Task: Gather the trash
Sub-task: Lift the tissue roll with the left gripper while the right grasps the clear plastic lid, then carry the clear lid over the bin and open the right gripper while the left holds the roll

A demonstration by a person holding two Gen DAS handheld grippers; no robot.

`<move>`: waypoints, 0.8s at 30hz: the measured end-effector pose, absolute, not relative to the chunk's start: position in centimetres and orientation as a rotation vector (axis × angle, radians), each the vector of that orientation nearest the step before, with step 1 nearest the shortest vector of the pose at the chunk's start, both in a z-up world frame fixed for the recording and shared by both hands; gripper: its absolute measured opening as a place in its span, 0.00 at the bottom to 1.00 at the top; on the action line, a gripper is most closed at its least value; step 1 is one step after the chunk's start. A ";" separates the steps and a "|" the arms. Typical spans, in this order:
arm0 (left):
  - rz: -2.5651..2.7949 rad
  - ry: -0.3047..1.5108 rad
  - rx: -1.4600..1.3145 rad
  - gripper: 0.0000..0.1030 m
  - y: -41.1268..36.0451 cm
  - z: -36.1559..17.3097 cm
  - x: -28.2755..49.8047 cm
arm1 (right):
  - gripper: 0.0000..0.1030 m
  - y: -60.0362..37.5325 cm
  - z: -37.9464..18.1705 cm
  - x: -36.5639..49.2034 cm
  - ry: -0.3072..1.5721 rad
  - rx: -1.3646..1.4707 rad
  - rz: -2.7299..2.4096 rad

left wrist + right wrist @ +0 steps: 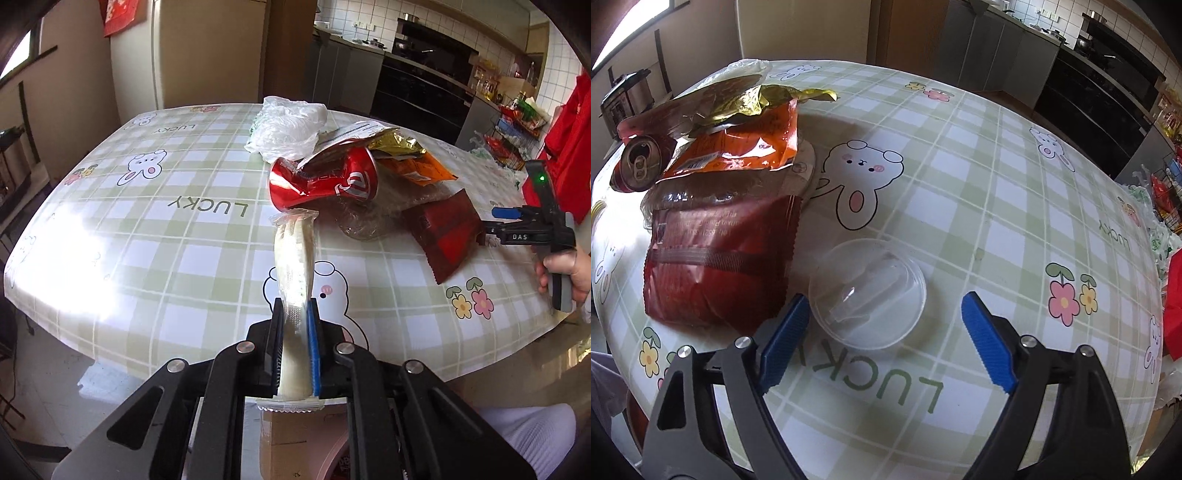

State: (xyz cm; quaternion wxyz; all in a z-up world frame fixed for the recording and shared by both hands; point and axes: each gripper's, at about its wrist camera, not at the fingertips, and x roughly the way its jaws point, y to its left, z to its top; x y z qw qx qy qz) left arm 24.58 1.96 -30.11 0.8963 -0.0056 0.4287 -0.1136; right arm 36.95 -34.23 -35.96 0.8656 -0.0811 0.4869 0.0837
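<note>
My left gripper (295,306) is shut on a long pale plastic wrapper (295,258) and holds it above the near table edge. Beyond it lies a trash pile: a crushed red can (325,181), a white plastic bag (288,125), a gold wrapper (395,142), an orange packet (417,168) and a dark red snack bag (443,229). My right gripper (882,310) is open, its jaws on either side of a clear round plastic lid (868,291) on the table. The red snack bag (716,258), orange packet (738,147) and can (637,162) lie to its left.
The table has a green checked cloth (166,221) with bunny prints. A cardboard box (288,435) sits below the left gripper, off the table edge. Kitchen cabinets and an oven (417,85) stand behind. A wire rack with packets (513,125) is at the right.
</note>
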 end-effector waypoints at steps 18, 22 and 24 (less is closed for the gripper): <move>-0.197 0.855 -0.108 0.12 3.1 -27.8 20.2 | 0.65 -35.3 -33.4 35.8 0.985 -0.019 0.172; -0.212 0.839 -0.119 0.12 2.9 -26.6 19.0 | 0.65 -34.3 -31.0 33.3 0.918 0.015 0.197; -0.218 0.825 -0.117 0.12 2.8 -25.9 18.4 | 0.65 -33.4 -29.3 31.4 0.876 0.032 0.226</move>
